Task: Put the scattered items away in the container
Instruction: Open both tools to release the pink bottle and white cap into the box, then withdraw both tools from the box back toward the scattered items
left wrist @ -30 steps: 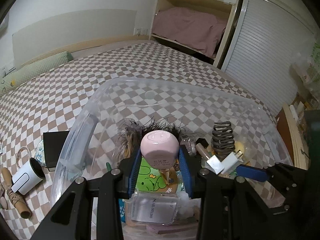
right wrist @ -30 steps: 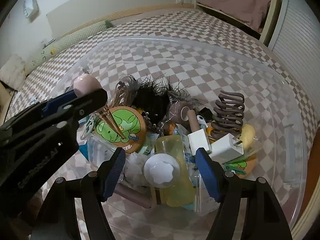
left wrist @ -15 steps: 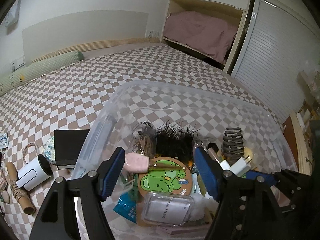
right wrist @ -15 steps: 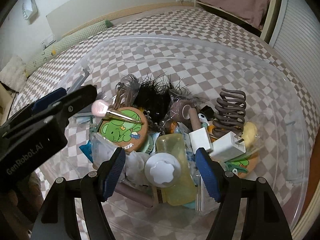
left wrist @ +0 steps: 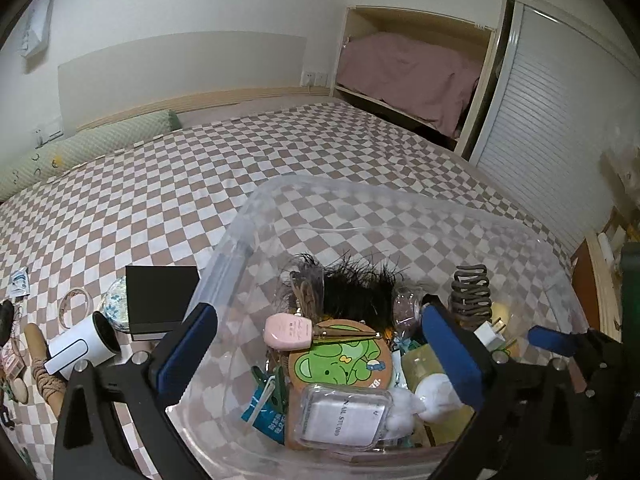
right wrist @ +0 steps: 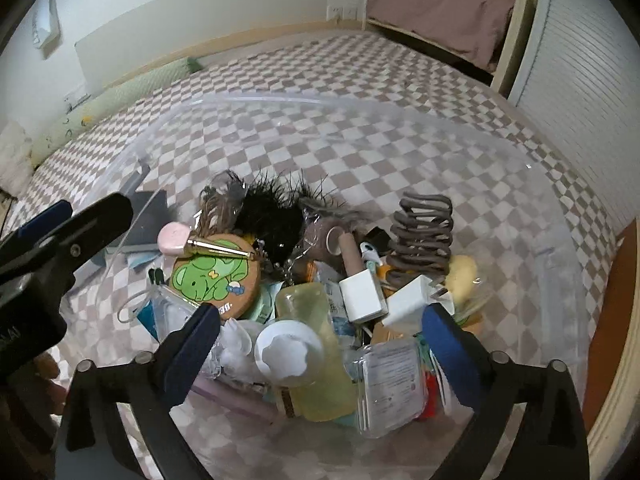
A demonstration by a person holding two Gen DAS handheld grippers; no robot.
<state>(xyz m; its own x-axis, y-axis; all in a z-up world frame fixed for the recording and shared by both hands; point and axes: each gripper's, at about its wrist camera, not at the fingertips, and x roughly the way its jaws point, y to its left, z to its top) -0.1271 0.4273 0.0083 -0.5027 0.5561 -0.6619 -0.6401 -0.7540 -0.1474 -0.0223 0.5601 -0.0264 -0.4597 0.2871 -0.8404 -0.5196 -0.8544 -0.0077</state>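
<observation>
Checkered bedding (left wrist: 168, 200) covers the bed on which a clear plastic container (left wrist: 400, 216) is placed. Inside it are seen a round green coaster (left wrist: 340, 362), a brown spiral clip (right wrist: 422, 232), white chargers (right wrist: 362, 296) and a yellow bottle (right wrist: 316, 360). A pink brush (left wrist: 288, 330) lies flat on the coaster's far edge, its long axis running left-right, the gold handle pointing right. The left tool (left wrist: 316, 354) is spread wide and nothing is held; the right tool (right wrist: 320, 354) is likewise spread. Left of the container, a black box (left wrist: 158, 298) and a white cylinder (left wrist: 82, 346) lie on the bed.

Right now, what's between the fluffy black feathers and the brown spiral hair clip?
In the right wrist view, a crinkly clear-wrapped brownish bundle lies between the black feathers and brown spiral clip.
</observation>
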